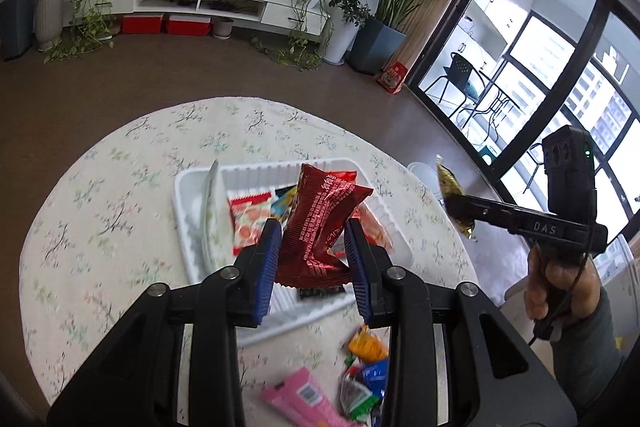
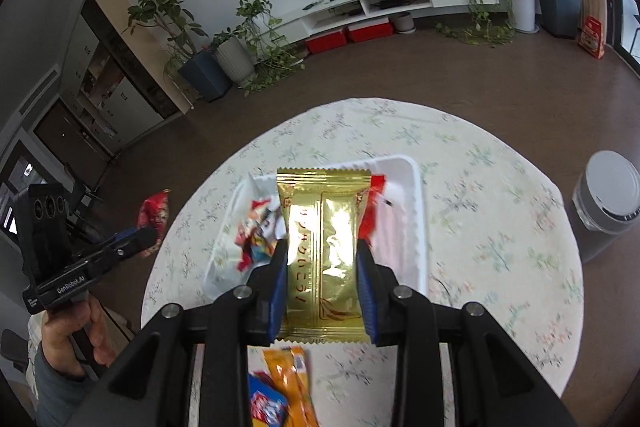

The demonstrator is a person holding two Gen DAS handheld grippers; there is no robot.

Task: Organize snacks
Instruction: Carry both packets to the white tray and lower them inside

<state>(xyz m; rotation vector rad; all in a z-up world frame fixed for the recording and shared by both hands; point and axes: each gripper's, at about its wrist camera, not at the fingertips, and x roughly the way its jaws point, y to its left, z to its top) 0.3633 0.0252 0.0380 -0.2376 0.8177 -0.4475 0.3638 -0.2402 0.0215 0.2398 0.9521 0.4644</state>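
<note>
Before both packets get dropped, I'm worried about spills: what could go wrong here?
1. The crumpled red foil packet in the left gripper could land on the white ribbed plastic tray's rim and slide off.
2. The flat gold foil packet in the right gripper could hit it.

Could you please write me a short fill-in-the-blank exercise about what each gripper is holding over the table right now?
1. The left gripper holds a ____ snack packet.
2. The right gripper holds a ____ packet.
3. Both packets hang above a white ____ on the floral tablecloth.
4. The fingers' pads are ____ in colour.

Missing words: red; gold; tray; blue
</note>
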